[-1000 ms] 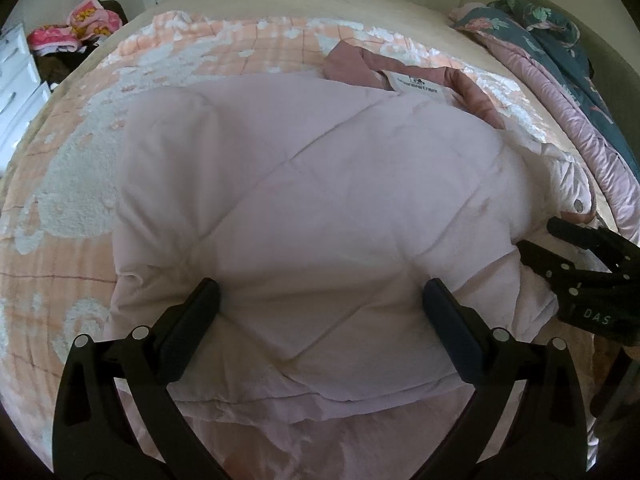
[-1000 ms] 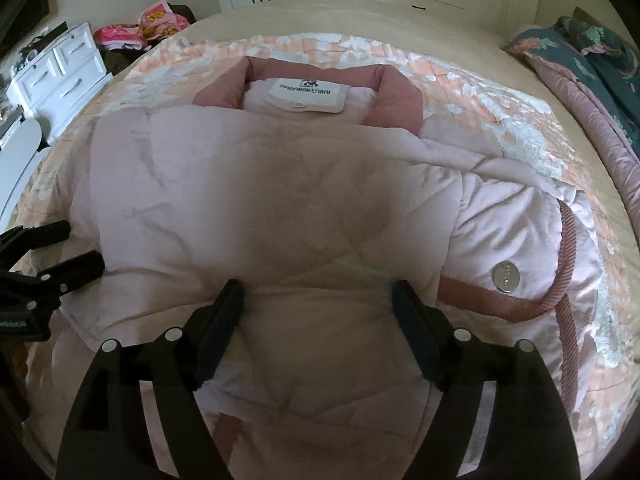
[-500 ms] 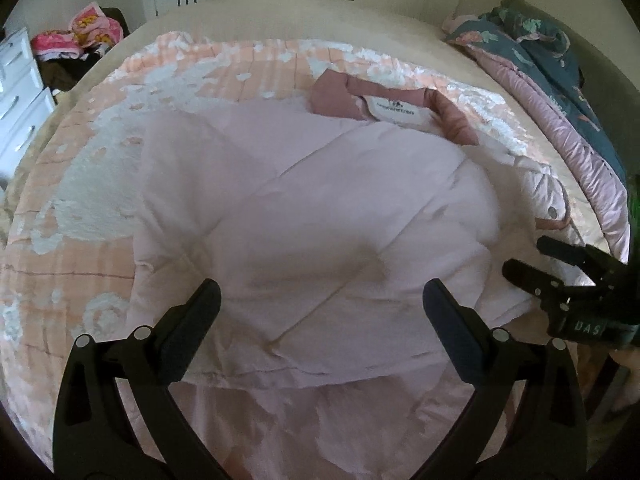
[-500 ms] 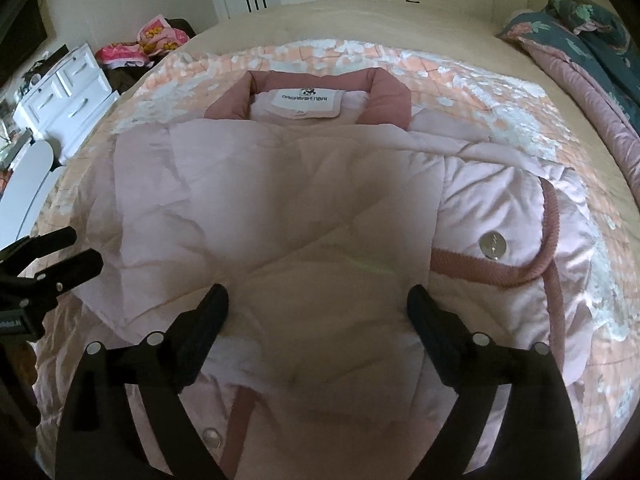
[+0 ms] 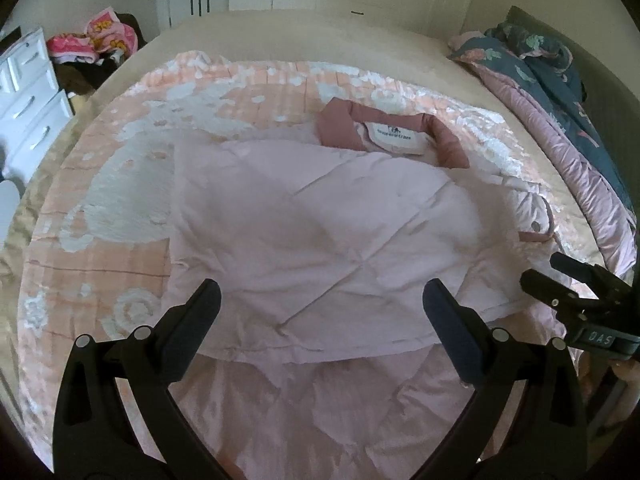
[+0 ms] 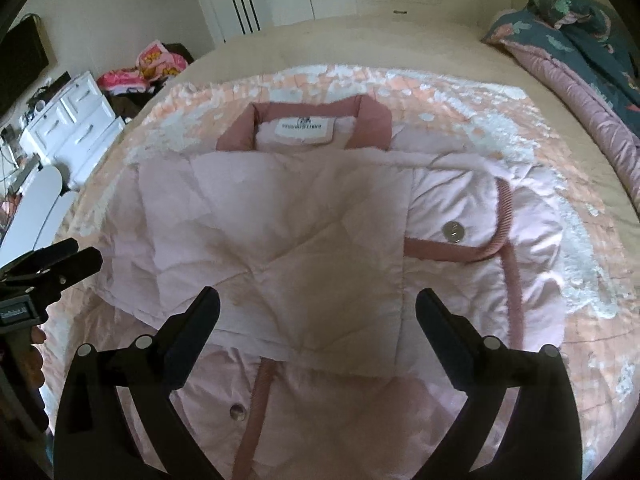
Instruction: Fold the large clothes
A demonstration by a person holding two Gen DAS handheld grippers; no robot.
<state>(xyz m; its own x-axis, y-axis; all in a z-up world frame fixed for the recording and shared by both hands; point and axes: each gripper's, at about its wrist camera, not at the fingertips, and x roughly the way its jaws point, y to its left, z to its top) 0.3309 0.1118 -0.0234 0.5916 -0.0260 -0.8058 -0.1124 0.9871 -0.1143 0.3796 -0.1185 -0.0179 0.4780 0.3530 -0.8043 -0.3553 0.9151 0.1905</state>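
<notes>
Right wrist view: pink quilted jacket (image 6: 304, 240) lies on the blanket (image 6: 460, 96) spread over the bed (image 6: 360, 44), collar (image 6: 304, 116) at the far end.
Right tongs (image 6: 318, 312): jaws have just been opening; wide apart, nothing between them.
Left tongs (image 5: 322, 304): wide apart, empty, above the jacket.
Done: side panels folded across the front.
Left: probably the lengthwise fold, hem toward collar.

Left claw (image 5: 321, 312) gapes wide, angled downward; right claw (image 6: 318, 320), jaws just spread apart, holds nothing.
</notes>
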